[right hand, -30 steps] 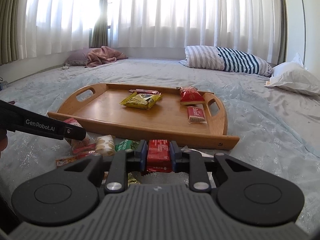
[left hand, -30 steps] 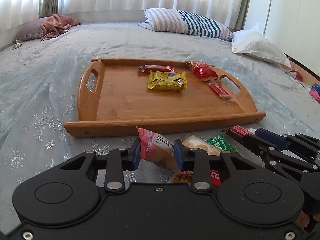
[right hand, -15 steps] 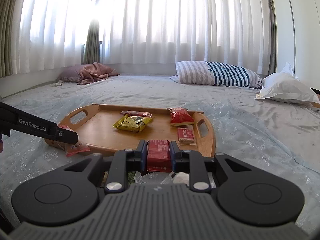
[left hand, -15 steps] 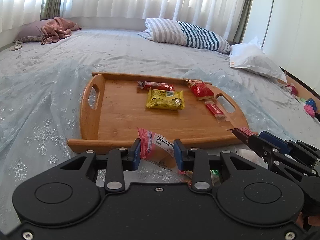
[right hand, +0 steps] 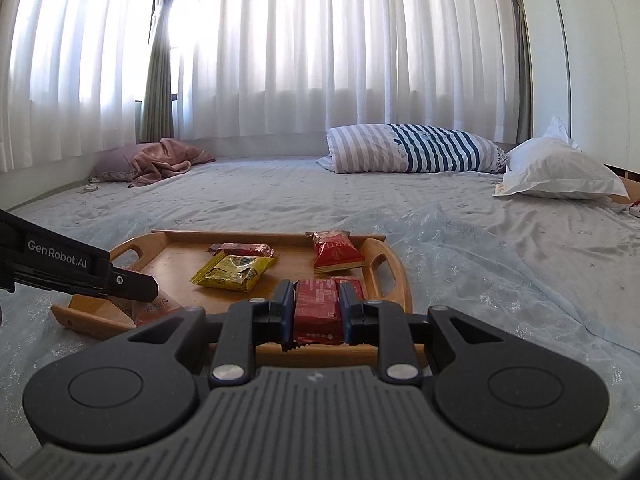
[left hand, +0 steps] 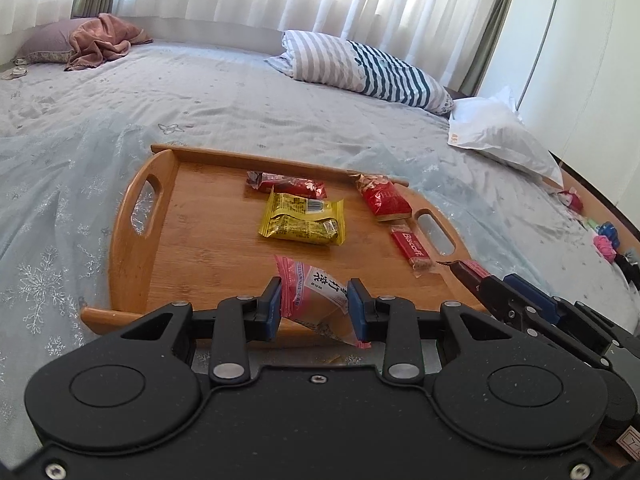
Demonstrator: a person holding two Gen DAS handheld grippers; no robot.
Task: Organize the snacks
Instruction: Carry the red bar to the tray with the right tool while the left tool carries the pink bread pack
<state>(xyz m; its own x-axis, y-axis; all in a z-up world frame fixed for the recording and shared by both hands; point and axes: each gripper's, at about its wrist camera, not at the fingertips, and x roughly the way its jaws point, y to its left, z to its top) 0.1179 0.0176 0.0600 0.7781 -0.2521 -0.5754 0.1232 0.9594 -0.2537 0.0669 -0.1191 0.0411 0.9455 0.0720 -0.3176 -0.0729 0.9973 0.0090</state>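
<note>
L wrist cam sits low behind its own fingers, tilted down at the wooden tray (left hand: 132, 240) close ahead at 12 o'clock. R wrist cam looks flatter, tray (right hand: 398, 276) near, curtains (right hand: 320, 48) beyond. Both share tray, striped pillow (left hand: 360, 66) (right hand: 412, 148) and bed; L view catches the right gripper (left hand: 460, 270) at 3 o'clock, R view the left gripper (right hand: 136, 280) at 9.

Tray (left hand: 200, 248): honey-brown bamboo w/ fine grain lines. On it: yellow packet (left hand: 303, 220) w/ dark print + white barcode patch; dark red wrapper (left hand: 288, 184); bright red bag (left hand: 385, 200); red Biscoff bar (left hand: 412, 246) w/ white lettering. Left tongs (left hand: 314, 308): black body, blue pads, on a pink-edged clear pack (left hand: 316, 292) w/ white label, black characters. Right tongs (right hand: 316, 312): black/grey, blue pads, on a red bar (right hand: 318, 310). Bedsheet (left hand: 200, 96): pale blue-grey, white snowflake pattern. Pillow (right hand: 412, 154): grey/white + navy/white stripes. Blanket (right hand: 164, 160): dusty pink. Curtains (right hand: 320, 48): sheer white.
</note>
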